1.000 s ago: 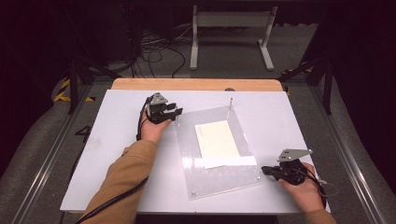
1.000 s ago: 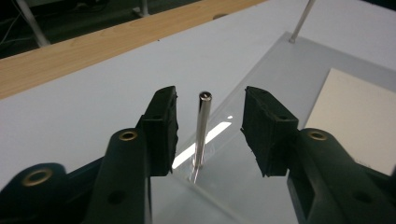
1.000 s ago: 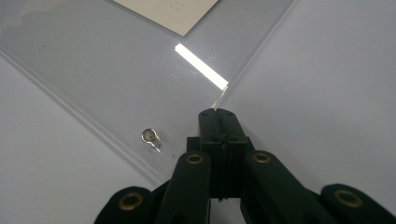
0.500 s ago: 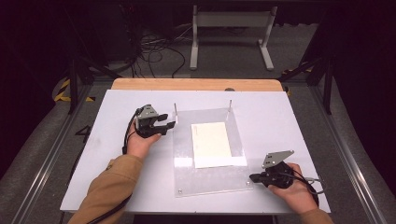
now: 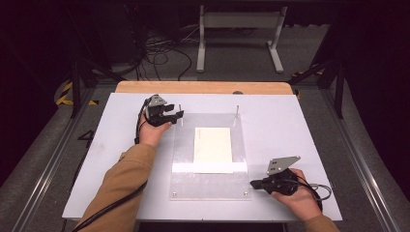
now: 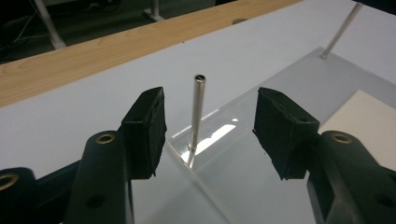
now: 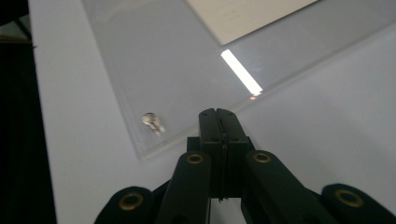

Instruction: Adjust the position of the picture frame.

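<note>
My left gripper (image 6: 210, 126) is spread wide around the upright pin (image 6: 196, 119) at the clear plate's (image 5: 209, 181) far left corner, not touching it. My right gripper (image 7: 219, 116) is pressed together, empty, at the plate's near right corner.

dark room | grey floor (image 5: 338, 135) | white stand (image 5: 239, 29) | cables (image 5: 164, 53) behind table
</note>
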Motion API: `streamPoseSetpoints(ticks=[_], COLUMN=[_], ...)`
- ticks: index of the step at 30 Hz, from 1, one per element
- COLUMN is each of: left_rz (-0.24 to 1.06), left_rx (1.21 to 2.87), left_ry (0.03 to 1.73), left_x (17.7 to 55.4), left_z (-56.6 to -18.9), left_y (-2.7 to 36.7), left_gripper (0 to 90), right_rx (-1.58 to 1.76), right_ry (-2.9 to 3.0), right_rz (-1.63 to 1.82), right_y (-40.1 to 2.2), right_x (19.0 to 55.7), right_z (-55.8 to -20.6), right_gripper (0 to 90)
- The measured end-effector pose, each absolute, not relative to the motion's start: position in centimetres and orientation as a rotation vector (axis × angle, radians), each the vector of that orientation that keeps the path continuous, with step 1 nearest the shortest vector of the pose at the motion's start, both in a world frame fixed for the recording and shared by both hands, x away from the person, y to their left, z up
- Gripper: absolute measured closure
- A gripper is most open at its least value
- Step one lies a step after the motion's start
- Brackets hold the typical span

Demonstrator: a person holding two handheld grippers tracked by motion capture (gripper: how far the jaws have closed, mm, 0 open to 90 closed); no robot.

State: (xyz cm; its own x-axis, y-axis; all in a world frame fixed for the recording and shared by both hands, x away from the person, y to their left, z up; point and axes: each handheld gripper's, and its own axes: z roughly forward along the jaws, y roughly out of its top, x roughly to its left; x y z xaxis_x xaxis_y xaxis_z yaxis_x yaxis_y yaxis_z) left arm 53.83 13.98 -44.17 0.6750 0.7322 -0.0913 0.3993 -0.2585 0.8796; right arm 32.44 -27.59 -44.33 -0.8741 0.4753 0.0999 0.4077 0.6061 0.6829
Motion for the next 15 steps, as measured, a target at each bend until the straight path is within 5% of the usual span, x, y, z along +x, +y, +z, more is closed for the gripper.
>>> streamPoseSetpoints(ticks=[3, 9, 15], left_rz=[0.417, 0.463, 0.436], left_rx=[1.893, 1.952, 1.92], left_ry=[0.881, 0.808, 0.767], left_x=[54.8, 55.4, 55.5], left_z=[-44.5, -44.7, -45.1], left_y=[13.5, 12.7, 13.2], left_gripper=[47.6, 81.4, 85.1], right_rx=[0.837, 0.905, 0.904], right_ry=[2.634, 2.579, 2.545], right_rz=[1.205, 1.239, 1.244], right_y=[-29.5, -31.0, -31.0], right_x=[32.5, 32.1, 32.9], right_z=[-43.8, -43.9, -43.7], right_gripper=[90.0, 90.0, 90.0])
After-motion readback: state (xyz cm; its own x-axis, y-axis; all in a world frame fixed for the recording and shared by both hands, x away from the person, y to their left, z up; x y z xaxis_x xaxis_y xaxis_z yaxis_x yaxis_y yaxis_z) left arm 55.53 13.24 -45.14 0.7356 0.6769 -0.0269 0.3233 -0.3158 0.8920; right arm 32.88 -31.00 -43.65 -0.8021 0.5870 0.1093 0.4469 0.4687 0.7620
